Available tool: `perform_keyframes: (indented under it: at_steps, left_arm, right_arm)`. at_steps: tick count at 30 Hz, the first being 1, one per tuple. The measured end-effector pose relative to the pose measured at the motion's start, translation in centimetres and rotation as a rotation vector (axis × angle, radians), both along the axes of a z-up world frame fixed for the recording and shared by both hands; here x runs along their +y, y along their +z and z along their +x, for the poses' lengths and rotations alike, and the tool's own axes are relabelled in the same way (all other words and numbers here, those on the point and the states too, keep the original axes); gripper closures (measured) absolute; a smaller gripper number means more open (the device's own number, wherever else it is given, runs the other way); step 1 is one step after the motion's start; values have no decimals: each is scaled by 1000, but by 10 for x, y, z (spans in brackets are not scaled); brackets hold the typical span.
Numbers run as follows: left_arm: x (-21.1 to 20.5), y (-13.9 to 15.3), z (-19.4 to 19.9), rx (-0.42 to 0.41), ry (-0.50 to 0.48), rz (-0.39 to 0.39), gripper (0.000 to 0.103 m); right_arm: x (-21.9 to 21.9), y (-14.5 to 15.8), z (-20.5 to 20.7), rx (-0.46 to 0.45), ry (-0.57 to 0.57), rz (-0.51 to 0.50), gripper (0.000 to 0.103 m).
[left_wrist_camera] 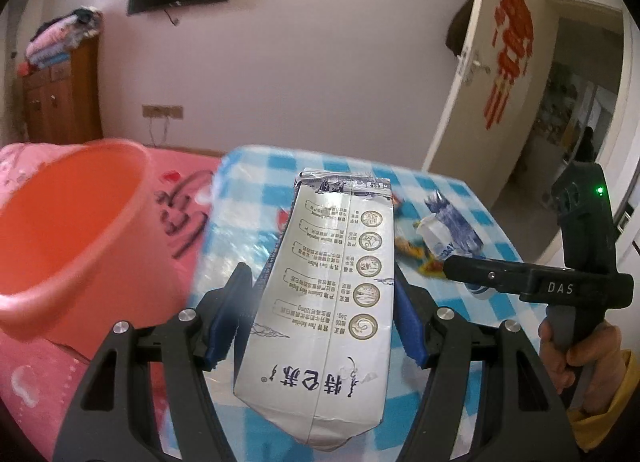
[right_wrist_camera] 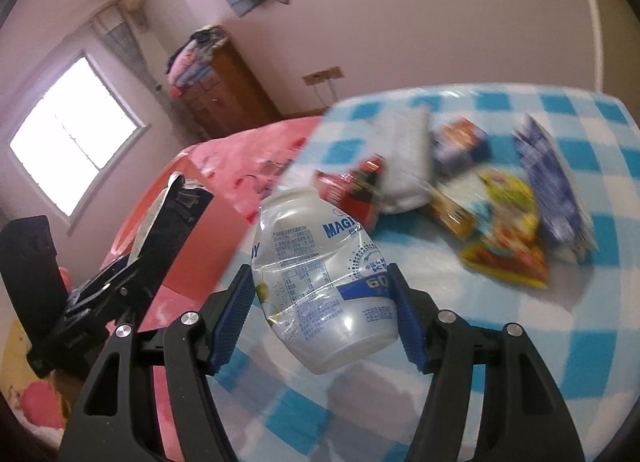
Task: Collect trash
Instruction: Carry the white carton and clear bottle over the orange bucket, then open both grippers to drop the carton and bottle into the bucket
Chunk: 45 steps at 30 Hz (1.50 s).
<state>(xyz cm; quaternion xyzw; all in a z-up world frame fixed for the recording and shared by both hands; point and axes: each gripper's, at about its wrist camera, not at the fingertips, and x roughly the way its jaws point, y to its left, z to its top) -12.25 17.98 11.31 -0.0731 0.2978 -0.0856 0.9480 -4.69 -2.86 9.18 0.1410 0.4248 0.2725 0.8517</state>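
My left gripper (left_wrist_camera: pixel 320 298) is shut on a white milk carton (left_wrist_camera: pixel 332 302) with printed text, held in the air above the blue-checked table (left_wrist_camera: pixel 248 229). A large orange-pink basin (left_wrist_camera: pixel 68 229) stands to its left. My right gripper (right_wrist_camera: pixel 322 304) is shut on a crumpled clear plastic bottle (right_wrist_camera: pixel 320 282) with a blue label, lifted over the table's near edge. In the left wrist view the right gripper (left_wrist_camera: pixel 452 268) shows at the right, held by a hand in a yellow sleeve (left_wrist_camera: pixel 612 394). In the right wrist view the left gripper's dark body (right_wrist_camera: pixel 132 262) shows at the left with the carton in it.
More trash lies on the table (right_wrist_camera: pixel 520 342): a red packet (right_wrist_camera: pixel 352 185), a white wad (right_wrist_camera: pixel 404 157), a yellow snack wrapper (right_wrist_camera: pixel 508 229), a blue-white carton (right_wrist_camera: pixel 556 189). A pink bedspread (right_wrist_camera: pixel 248 157) lies beyond the table. A wooden cabinet (left_wrist_camera: pixel 60 97) and an open door (left_wrist_camera: pixel 496 61) stand behind.
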Motion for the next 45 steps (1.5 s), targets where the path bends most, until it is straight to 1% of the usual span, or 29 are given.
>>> perform_keyframes:
  at_steps: [5,8,13,16,20,25,32,36,37,39,41,44,45]
  left_arm:
    - [31,25,-7,-54,93,16,35]
    - [55,38,-11,-86,175,35,35]
    - [95,50,-12,-99,299,51,35]
    - [113,51,-7,-91,356,63,35]
    - [137,42,0,-60,422,64,35]
    - [157,24,5,-11,460,38,35]
    - [167,11,9,22,486,19,35]
    - [168,5,8,33,503,1,35]
    - [169,4,8,36,504,-4,33]
    - [171,3,9,38,511,-4,21]
    - [170,2,8,35,516,1,20]
    - [172,0,6,40,528,-5,13]
    - [171,0,5,37,530,-8,13]
  right_arm:
    - [50,34,18,-52,93,23,37]
    - [84,54,28,-90,153,36,37]
    - [149,83,40,-150,263,57,37]
    - [183,91,48,-161,322,76,37]
    - [221,89,57,-147,378,88,37]
    - [258,75,68,-110,426,84,37]
    - [275,60,76,-65,453,71,37]
    - [283,57,72,-77,465,40,37]
    - [285,56,71,-80,468,36,37]
    - [287,54,69,-76,475,35,37]
    - [290,54,66,-75,482,31,37]
    - [293,51,64,-68,493,22,36]
    - [294,50,65,-62,491,22,34]
